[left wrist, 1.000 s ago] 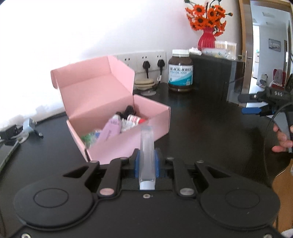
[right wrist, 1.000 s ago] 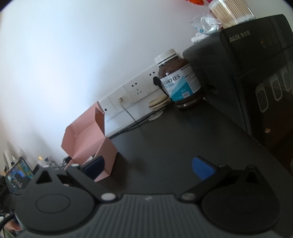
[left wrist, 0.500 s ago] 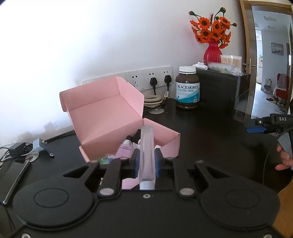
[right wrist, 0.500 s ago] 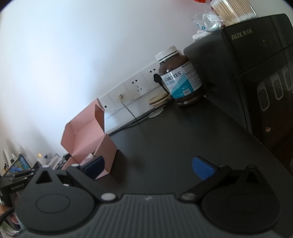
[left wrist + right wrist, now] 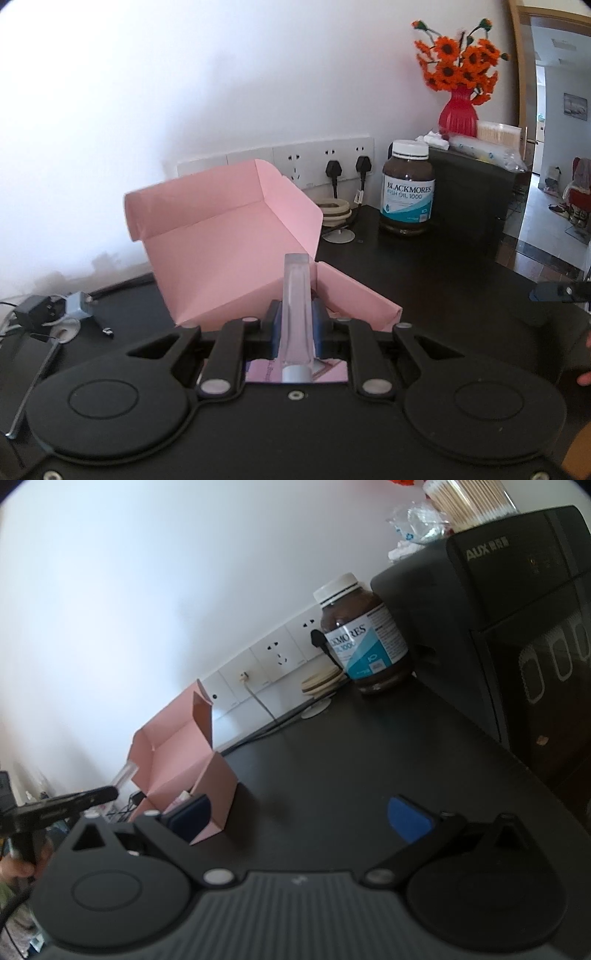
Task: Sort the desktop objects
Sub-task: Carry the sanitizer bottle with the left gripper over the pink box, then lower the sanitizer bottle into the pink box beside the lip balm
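My left gripper (image 5: 295, 317) is shut on a clear, slim tube (image 5: 295, 295) with a silvery cap at the near end. It hangs over the front of the open pink cardboard box (image 5: 236, 240), whose lid stands up behind. The gripper body hides most of the box's inside. In the right wrist view the box (image 5: 177, 760) sits at the left, with the left gripper (image 5: 74, 801) and the tube's tip (image 5: 125, 773) beside it. My right gripper (image 5: 299, 812) stands open over the dark tabletop with nothing between its blue pads.
A brown fish-oil jar (image 5: 408, 188) stands at the back by the wall sockets (image 5: 332, 162). To its right is a black appliance (image 5: 517, 627) with a red vase of orange flowers (image 5: 458, 110) on top. A charger and cables (image 5: 33, 317) lie at the left.
My left gripper has risen and moved forward with the tube, from in front of the box to over it. The box's contents are now hidden. The right gripper has stayed still.
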